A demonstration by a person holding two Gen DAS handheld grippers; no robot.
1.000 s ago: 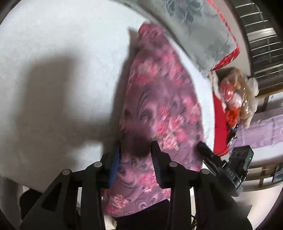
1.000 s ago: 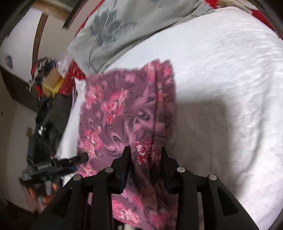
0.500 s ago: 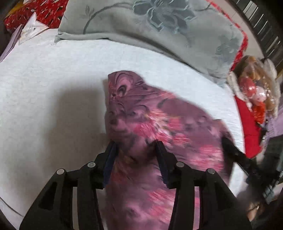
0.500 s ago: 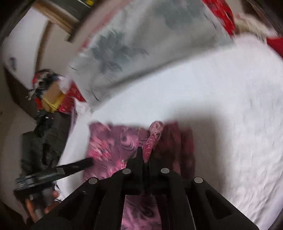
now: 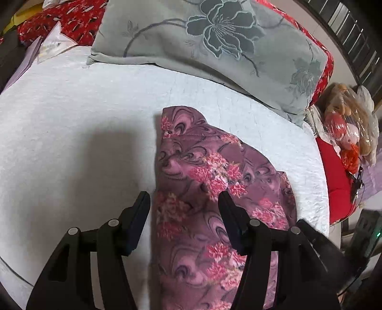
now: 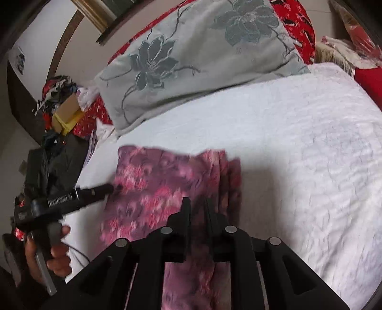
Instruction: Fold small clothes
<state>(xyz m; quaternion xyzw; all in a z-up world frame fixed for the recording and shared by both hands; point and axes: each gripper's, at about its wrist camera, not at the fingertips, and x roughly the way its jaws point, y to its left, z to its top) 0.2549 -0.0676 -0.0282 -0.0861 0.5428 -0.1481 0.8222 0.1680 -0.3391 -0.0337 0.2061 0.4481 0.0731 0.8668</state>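
**Both tongs let go over a folded floral garment**

Left gripper (image 5: 183, 202): spread wide, jaws just opened further, hovering over the near part of the garment (image 5: 214, 190) with fabric showing in the gap but neither pad pressing on it. Right gripper (image 6: 196, 202): narrow gap, jaws just parted again from a tight close; no fold seen clamped between the pads, though blur in the right wrist view makes that hard to confirm.

Below them: purple cloth with pink flowers, lying flat on the white quilted bedspread (image 5: 71, 143). Long axis running from the near edge of the bed away toward the pillow; narrow rounded end pointing to the pillow, wider end toward the tongs. Stacked folded edges along its right side in the right wrist view.

Farther out: grey pillow (image 5: 214, 47) with dark flower print, resting on red patterned bedding (image 5: 66, 21). Off the bed's right side, a doll (image 5: 343, 133) in plastic wrap. In the right wrist view, a hand (image 6: 52, 252) gripping the left tool's handle beside the bed.
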